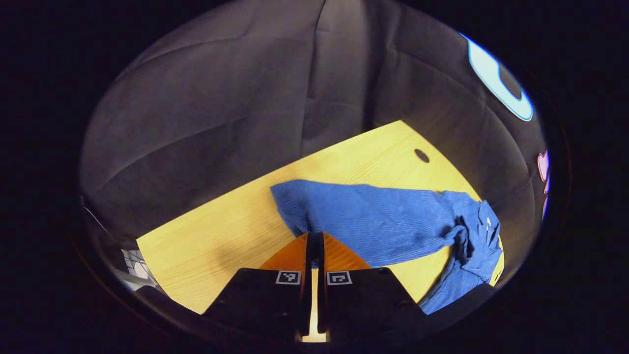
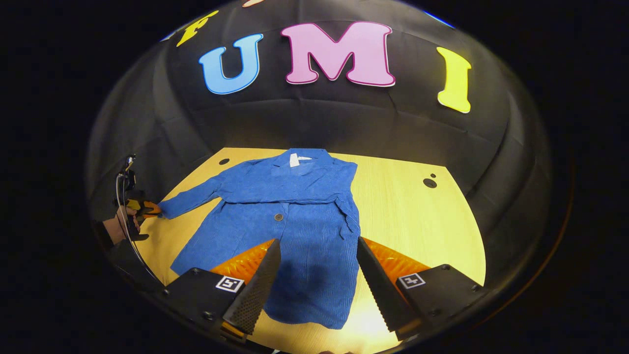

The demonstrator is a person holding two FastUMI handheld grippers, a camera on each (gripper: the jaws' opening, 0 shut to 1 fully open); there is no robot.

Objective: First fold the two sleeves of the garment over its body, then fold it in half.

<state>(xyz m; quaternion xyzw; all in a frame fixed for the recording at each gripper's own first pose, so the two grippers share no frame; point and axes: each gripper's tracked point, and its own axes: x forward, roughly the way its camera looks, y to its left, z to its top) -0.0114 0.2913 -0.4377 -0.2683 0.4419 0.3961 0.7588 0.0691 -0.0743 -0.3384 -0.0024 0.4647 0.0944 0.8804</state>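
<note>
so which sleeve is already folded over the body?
The sleeve on the right side of the right gripper view lies across the garment. The other sleeve still stretches out flat, its cuff pinched by the left gripper.

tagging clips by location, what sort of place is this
Most likely a recording booth set up for a laundry-folding task, not a real home. Black cloth walls in a bare wooden table, which carries one blue garment, and the left tool is shut on its sleeve.

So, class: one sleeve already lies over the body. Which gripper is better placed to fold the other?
Left. The left gripper is shut on the outstretched sleeve's cuff, while the right gripper hangs open above the garment's hem.
</note>
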